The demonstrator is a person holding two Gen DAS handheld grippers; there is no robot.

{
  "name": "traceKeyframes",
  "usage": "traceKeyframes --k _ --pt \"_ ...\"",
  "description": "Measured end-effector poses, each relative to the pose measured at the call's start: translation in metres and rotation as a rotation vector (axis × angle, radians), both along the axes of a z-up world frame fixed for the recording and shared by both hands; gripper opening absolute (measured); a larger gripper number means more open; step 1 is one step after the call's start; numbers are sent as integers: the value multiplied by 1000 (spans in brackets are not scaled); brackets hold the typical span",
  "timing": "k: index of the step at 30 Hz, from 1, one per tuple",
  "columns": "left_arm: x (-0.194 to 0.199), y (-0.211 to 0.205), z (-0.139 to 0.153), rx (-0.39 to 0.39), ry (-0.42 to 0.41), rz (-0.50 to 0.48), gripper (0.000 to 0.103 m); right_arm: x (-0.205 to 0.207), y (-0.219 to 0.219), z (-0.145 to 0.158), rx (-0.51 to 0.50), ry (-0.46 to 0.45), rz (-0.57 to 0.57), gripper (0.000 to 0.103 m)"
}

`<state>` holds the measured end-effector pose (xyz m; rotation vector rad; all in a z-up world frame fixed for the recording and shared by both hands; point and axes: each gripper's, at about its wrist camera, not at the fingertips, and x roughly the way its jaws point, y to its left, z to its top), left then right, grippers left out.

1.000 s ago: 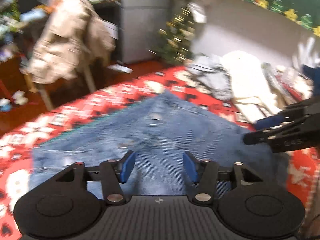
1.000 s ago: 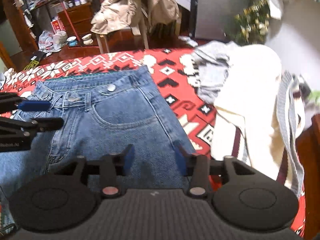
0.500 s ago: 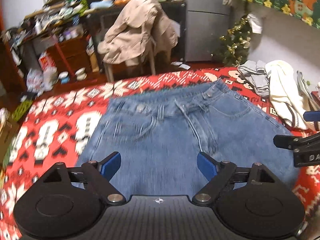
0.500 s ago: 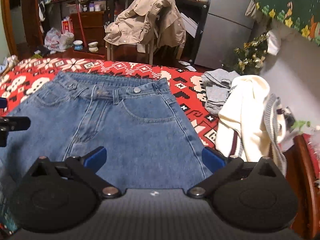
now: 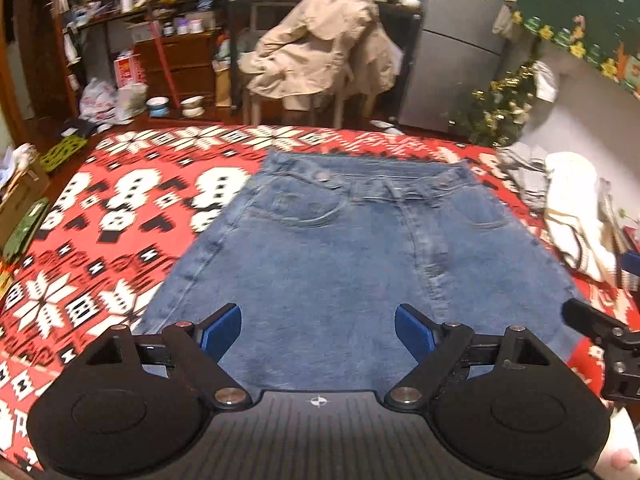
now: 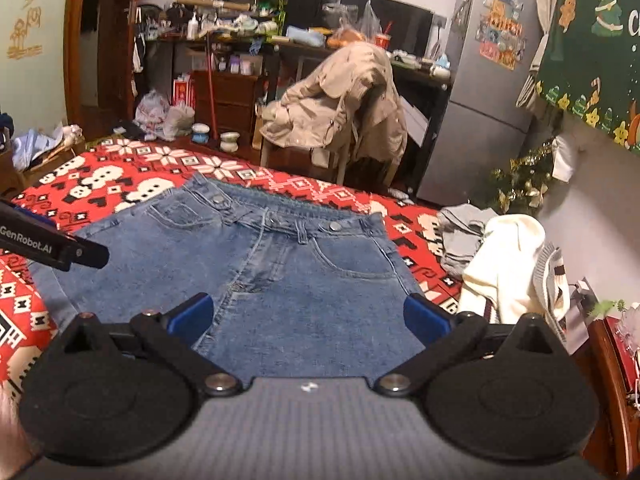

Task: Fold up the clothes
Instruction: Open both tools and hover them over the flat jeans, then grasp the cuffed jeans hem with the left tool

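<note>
Blue jeans (image 5: pixel 340 256) (image 6: pixel 280 272) lie flat on a red patterned blanket (image 5: pixel 120 216) (image 6: pixel 100 176), waistband at the far side. My left gripper (image 5: pixel 318 330) hovers open over their near part, nothing between its blue pads. My right gripper (image 6: pixel 306 318) is open wide above the near right part of the jeans, also empty. The right gripper's fingers (image 5: pixel 592 324) enter the left wrist view from the right edge. One finger of the left gripper (image 6: pixel 60 246) pokes in at the left of the right wrist view.
A pile of grey and cream clothes (image 5: pixel 568 204) (image 6: pixel 508 256) lies on the blanket's right side. Behind the bed stand a chair draped with a beige coat (image 5: pixel 320 52) (image 6: pixel 340 100), a grey fridge (image 6: pixel 484 88), a small Christmas tree (image 5: pixel 496 108) and cluttered shelves (image 6: pixel 224 24).
Both grippers opened from half-shut to wide and drew back from the jeans toward the near edge, rising a little. The whole waistband is now in view.
</note>
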<state>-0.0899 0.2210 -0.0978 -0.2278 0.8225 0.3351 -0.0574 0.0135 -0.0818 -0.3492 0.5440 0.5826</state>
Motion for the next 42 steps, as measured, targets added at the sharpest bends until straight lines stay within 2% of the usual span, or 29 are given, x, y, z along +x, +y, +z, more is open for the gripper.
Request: traceKeyframes --k 3,7,11,12,14,17,21,24,27,31,35,37,42 --pt "-12 12 -4 -5 9 38 84 -4 8 -5 -24 13 -29 102" --pt "-32 41 -16 -60 -8 88 84 -7 14 -19 -50 41 -25 102" --pt "-52 74 -28 -91 -46 186 81 -5 11 -31 -34 66 -51 102" --pt "-57 81 -31 -105 -55 205 77 -4 10 -33 -33 76 -61 102" --pt "-66 100 -36 -162 -73 257 71 -6 10 -36 -34 91 -64 102" --pt "-78 130 -48 -287 -102 320 62 -8 12 -41 -56 86 -49 102" --pt "-90 159 -67 -474 -136 400 60 -8 15 -46 -56 96 -52 102" --pt "-100 170 -76 -608 -191 427 60 -8 17 -48 -48 110 -55 102" --pt "-100 175 -81 -678 -223 434 60 -8 19 -47 -56 108 -42 102" --pt "-95 179 -85 -722 -252 427 60 -8 22 -51 -72 114 -33 102" --pt "-90 182 -89 -768 -276 416 67 -10 23 -52 -73 117 -23 102" --pt "-92 183 -90 -795 -282 423 67 -11 23 -51 -74 112 -17 102" --pt "-98 183 -101 -915 -298 421 67 -11 22 -54 -74 126 -18 102"
